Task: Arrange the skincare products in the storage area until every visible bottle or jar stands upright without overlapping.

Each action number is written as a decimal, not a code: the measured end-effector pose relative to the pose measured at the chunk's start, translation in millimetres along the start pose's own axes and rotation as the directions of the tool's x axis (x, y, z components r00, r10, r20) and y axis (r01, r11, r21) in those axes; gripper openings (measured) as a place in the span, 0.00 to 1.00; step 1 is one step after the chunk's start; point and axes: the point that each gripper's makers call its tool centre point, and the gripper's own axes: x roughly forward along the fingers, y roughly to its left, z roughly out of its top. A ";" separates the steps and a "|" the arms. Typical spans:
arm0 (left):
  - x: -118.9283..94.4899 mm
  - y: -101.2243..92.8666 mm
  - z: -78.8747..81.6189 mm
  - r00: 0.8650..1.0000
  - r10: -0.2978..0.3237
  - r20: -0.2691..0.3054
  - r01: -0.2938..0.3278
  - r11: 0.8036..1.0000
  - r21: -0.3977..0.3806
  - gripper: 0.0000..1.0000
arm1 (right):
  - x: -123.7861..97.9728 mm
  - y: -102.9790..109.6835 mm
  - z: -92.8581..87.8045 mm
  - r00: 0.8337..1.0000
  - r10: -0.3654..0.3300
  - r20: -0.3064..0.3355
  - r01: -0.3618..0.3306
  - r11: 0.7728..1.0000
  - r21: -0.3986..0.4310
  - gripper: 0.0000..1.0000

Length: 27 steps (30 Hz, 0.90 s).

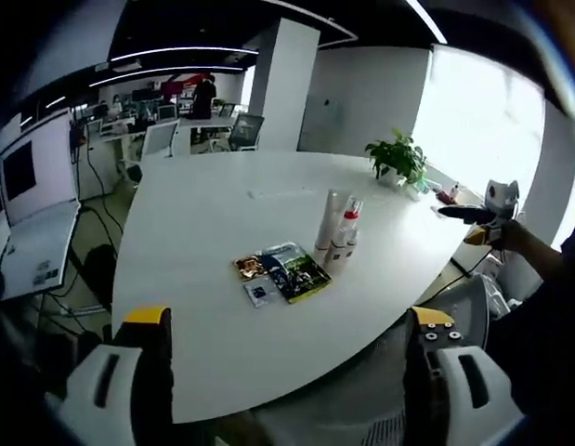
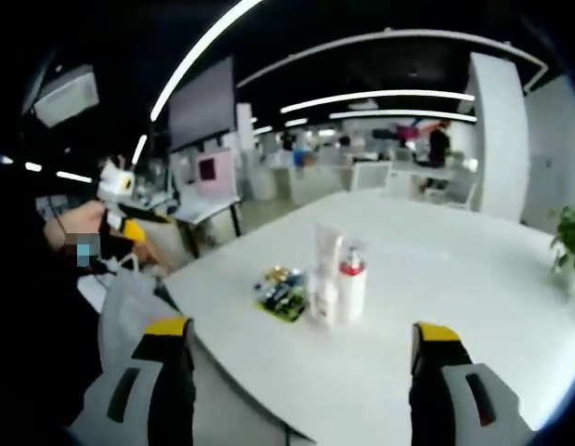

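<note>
Left gripper view: left gripper (image 1: 289, 325) hovers, jaws apart, before table (image 1: 213, 232).

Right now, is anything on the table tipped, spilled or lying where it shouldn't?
No spill or damage shows. The bottles stand upright, clustered so tightly they overlap. Flat packets lie beside them on the white table. Both hand-held grippers are open and well back.

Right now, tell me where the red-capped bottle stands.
In the right gripper view, the red-capped bottle stands upright mid-table, just right of the white tube, with packets lying further left.
</note>
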 end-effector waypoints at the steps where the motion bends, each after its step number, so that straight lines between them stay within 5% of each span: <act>1: 0.5 -0.4 0.0 1.000 0.000 0.001 0.000 1.000 0.000 0.99 | 0.7 1.5 0.5 1.000 0.003 0.000 -0.003 1.000 -0.003 0.99; 27: 12.2 -8.4 -11.2 0.999 -0.006 -0.048 0.006 1.000 0.013 0.99 | 1.6 0.9 -10.5 0.999 0.006 -0.038 -0.006 1.000 -0.007 0.99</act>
